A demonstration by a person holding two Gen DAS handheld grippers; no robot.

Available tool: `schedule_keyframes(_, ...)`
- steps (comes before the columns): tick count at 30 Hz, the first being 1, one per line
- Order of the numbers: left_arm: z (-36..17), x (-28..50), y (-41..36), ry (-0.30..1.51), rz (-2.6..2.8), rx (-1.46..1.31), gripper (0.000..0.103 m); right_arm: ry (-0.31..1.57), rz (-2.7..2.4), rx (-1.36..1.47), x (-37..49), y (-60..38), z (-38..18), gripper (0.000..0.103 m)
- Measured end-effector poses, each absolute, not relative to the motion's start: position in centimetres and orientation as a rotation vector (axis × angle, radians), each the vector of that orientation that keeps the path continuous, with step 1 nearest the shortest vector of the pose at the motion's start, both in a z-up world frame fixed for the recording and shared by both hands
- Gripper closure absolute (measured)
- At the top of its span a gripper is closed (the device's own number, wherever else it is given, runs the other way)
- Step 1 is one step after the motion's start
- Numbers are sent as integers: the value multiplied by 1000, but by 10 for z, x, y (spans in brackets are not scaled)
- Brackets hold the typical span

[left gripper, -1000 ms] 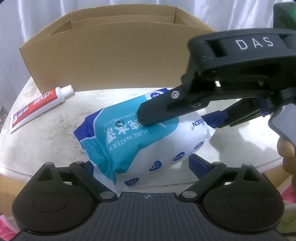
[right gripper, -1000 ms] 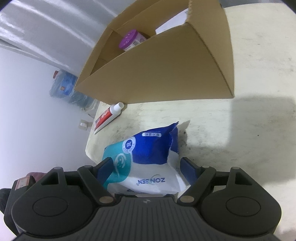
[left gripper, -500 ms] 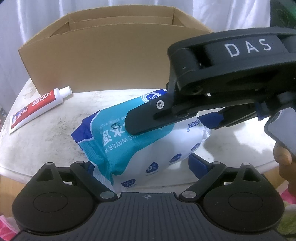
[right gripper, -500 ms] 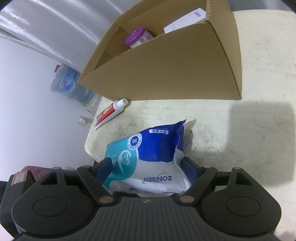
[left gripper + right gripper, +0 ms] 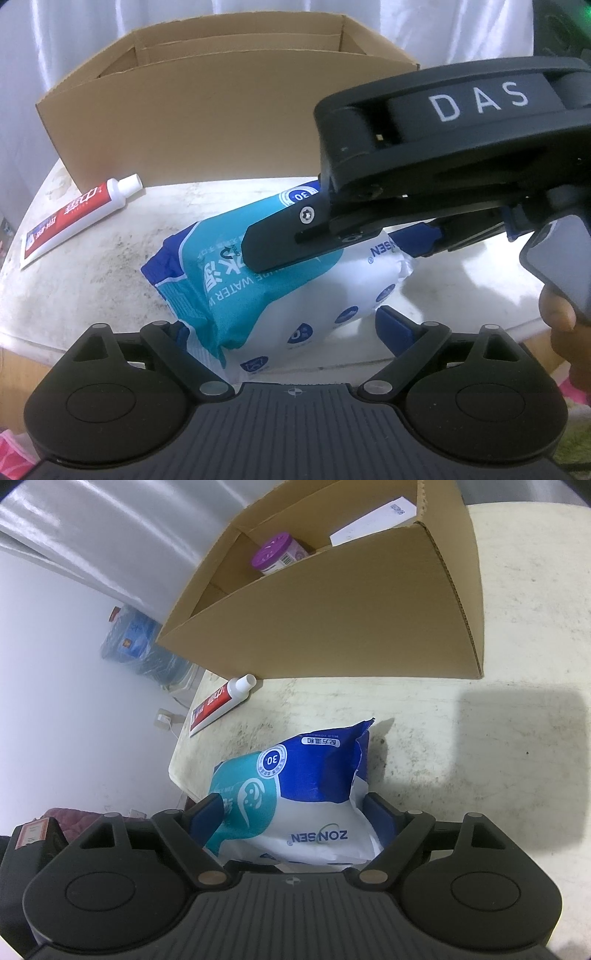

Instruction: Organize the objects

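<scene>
A blue, teal and white wet-wipes pack (image 5: 258, 291) (image 5: 295, 794) lies at the table's near edge. My right gripper (image 5: 293, 810) is shut on its white end, both blue pads against its sides. In the left wrist view one of its black fingers (image 5: 280, 240) lies across the top of the pack. My left gripper (image 5: 288, 328) straddles the pack's other end, open. Its left pad touches the wrapper and a small gap shows at the right pad. A red and white toothpaste tube (image 5: 74, 221) (image 5: 218, 705) lies to the left, by the open cardboard box (image 5: 207, 122) (image 5: 351, 609).
Inside the box sit a purple-lidded jar (image 5: 277, 555) and a white carton (image 5: 373, 520). The stained white table (image 5: 498, 775) runs on to the right of the pack. A person's hand (image 5: 565, 325) grips the right tool's handle. Water bottles (image 5: 133, 638) stand on the floor.
In the left wrist view the right gripper's body has come further left and looms larger. The right wrist view now shows more of the box's inside. The pack has hardly shifted.
</scene>
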State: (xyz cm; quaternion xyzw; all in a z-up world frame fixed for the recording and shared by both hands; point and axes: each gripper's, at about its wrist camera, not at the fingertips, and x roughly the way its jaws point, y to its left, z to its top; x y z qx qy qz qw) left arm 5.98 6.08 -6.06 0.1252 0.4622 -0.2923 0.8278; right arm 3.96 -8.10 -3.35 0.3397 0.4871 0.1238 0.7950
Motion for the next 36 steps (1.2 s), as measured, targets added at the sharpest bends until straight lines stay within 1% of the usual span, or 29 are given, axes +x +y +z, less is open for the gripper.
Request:
schedule_keyframes(27, -61, 55, 68, 977, -619, 296, 9, 1056, 269, 726, 41, -80, -34, 15)
schedule_keyframes(36, -65, 57, 69, 978, -616, 302, 8, 1065, 271, 730, 43, -80, -36, 12)
